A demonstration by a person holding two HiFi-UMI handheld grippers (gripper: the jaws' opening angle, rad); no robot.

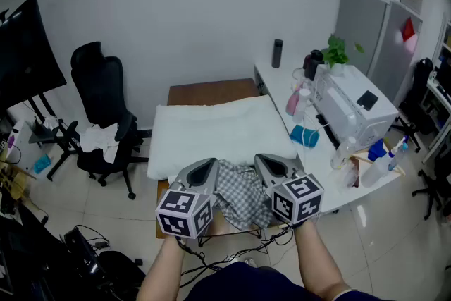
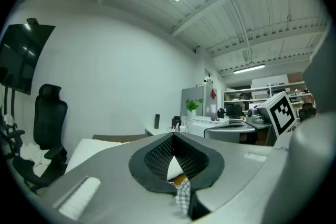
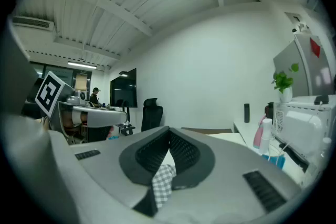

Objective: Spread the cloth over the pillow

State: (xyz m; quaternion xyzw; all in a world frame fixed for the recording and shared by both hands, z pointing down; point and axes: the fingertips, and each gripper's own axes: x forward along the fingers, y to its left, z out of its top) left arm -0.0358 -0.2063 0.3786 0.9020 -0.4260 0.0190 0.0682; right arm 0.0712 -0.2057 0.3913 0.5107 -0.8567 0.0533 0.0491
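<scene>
While our left claw (image 1: 210,166) and right claw (image 1: 261,160) grip the checked cloth (image 1: 243,197) tight, only the head view shows it sagging between them.

Grey-and-white checked cloth (image 1: 242,195), soft and bunched up, hanging in folds. Pinched at one edge in the left tongs (image 1: 209,163) and at another edge in the right tongs (image 1: 262,159). Held just in front of the near edge of the pillow (image 1: 218,132). Big, white, puffy pillow, lying flat on the brown counter (image 1: 211,91).
</scene>
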